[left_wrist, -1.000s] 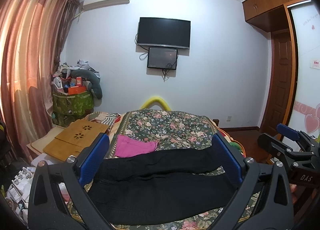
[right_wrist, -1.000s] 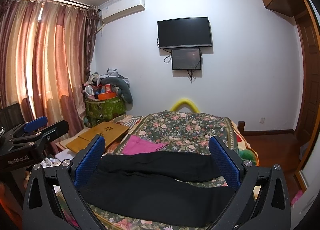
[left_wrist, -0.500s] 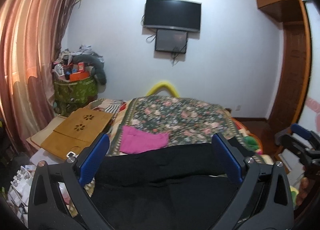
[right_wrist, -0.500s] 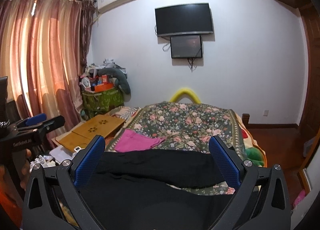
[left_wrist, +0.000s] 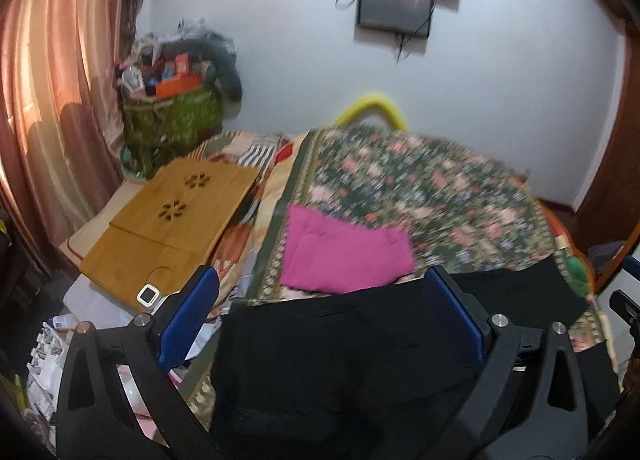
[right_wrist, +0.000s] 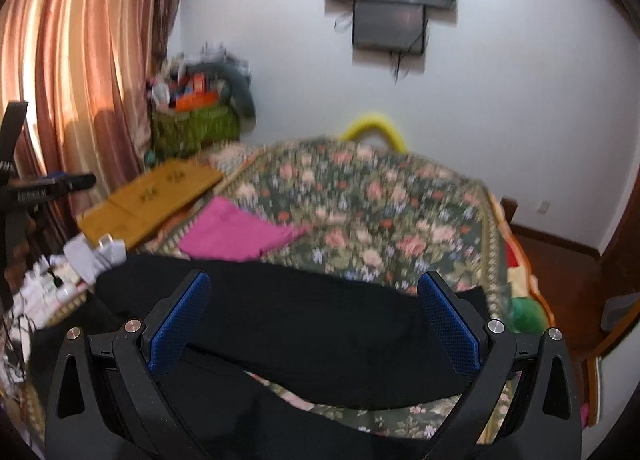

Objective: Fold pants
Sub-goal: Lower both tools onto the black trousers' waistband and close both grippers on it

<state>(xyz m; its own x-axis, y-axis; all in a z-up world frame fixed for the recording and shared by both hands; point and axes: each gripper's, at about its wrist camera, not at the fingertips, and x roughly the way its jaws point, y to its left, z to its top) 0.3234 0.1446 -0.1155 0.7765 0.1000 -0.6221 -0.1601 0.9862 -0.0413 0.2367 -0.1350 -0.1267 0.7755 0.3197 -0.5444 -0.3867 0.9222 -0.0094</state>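
Here, pants [left_wrist: 340, 340]: black, spread across the near end of the floral bedspread [left_wrist: 420, 188]; pink cloth [left_wrist: 344, 256] just beyond
Left gripper [left_wrist: 320, 320]: fingers apart, above the pants
Right gripper [right_wrist: 316, 324]: fingers apart, empty

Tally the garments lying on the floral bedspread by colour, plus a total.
Black: 1, the black pants spread across the near end of the bedspread
Pink: 1, the folded pink garment just beyond them
Total: 2
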